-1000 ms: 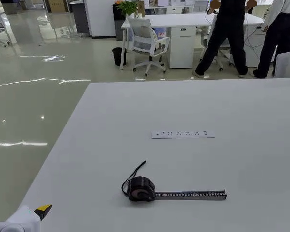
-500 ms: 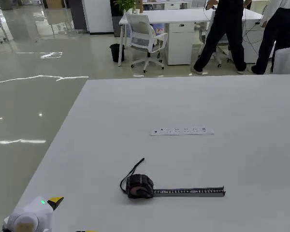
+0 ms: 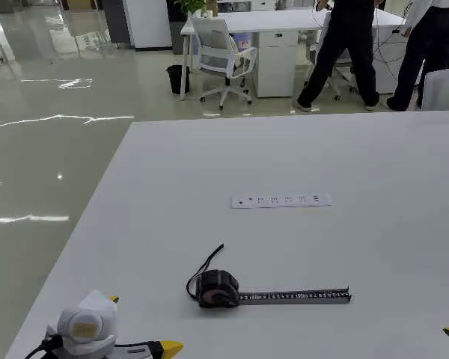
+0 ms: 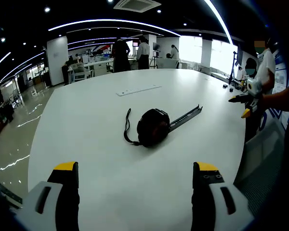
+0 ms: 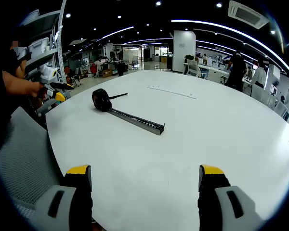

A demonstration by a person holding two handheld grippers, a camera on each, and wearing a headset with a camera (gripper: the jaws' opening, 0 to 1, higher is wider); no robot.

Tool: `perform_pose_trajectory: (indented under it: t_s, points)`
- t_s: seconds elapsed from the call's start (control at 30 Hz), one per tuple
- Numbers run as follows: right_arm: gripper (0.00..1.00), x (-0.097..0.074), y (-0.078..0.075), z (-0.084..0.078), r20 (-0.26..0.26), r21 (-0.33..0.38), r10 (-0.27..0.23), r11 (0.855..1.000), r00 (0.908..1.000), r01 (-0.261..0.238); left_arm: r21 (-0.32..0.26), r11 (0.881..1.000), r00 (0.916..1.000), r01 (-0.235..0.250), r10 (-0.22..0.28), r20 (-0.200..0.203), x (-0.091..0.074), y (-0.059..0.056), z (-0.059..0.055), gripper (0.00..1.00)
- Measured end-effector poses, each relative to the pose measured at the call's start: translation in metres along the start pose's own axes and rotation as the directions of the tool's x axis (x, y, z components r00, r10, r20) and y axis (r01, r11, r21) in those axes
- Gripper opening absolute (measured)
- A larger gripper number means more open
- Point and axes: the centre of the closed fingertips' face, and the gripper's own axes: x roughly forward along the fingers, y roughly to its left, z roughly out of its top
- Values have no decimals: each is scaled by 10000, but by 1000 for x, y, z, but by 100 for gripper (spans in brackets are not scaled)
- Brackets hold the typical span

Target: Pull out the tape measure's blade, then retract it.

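Left tool [image 3: 141, 324] nearer (one tape measure [image 3: 217, 289])

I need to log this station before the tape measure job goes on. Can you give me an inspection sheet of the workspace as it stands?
Surface: white table, plain flat top.
Job's things: black tape measure lying on the table, its blade drawn out part way and lying flat on the top.
Clutter: white power strip beyond the tape measure, apart from it.
Grippers: left claw open, holding nothing, short of the tape measure; right claw open, holding nothing, short of the blade's tip.
Cables: nothing seen on the table; the tape measure's black strap lies loose beside it.
Surroundings: glossy floor, office chair, standing people by a desk.
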Motion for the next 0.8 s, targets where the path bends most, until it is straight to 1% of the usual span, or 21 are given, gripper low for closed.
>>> perform_pose_trajectory:
  t_s: [0.07,0.13,0.2,0.3,0.37,0.4,0.47,0.5,0.53,0.57,0.63,0.67,0.73,0.8]
  points:
    - [95,3,-3,2,50,63,-44,10000,10000,44,-259,9990,9994,-354,353,-56,4,2,1,96]
    - [93,6,-4,4,92,48,-79,10000,9999,78,-469,9980,9986,-427,441,277,7,1,9,96]
    - [91,10,-4,9,185,42,-107,9999,9998,106,-483,9976,9983,-499,513,277,11,-2,13,97]
    - [90,17,-3,15,219,-7,-19,10000,9998,20,-497,9974,9981,-526,542,310,17,-4,19,97]
    - [90,25,-7,18,134,-195,115,9997,9998,-112,-596,9964,9975,-605,626,326,19,-5,25,97]
    - [90,29,-9,19,103,-266,168,9995,9998,-166,-748,9952,9971,-635,664,372,19,-7,28,97]
    - [90,33,-11,20,65,-335,224,9992,9997,-222,-822,9938,9960,-753,790,428,21,-6,32,96]
    - [90,36,-14,21,40,-382,261,9989,9997,-259,-651,9923,9932,-1057,1085,412,21,-5,33,94]
    - [89,37,-15,21,23,-403,283,9988,9996,-282,-329,9908,9905,-1315,1327,359,20,-1,33,92]
    - [89,39,-16,22,-7,-454,345,9984,9994,-345,-208,9904,9899,-1365,1372,362,22,-4,33,90]
    - [89,41,-17,24,-33,-540,407,9977,9992,-409,-434,9909,9904,-1277,1297,472,25,-7,35,94]
    - [89,43,-17,25,-64,-601,461,9971,9989,-464,-638,9915,9920,-1132,1164,492,27,-11,36,95]
    - [88,48,-18,26,-123,-698,539,9961,9985,-546,-562,9924,9930,-1092,1115,396,32,-18,36,96]
    - [87,51,-17,27,-171,-773,612,9951,9980,-624,-399,9933,9930,-1085,1102,416,37,-22,38,96]
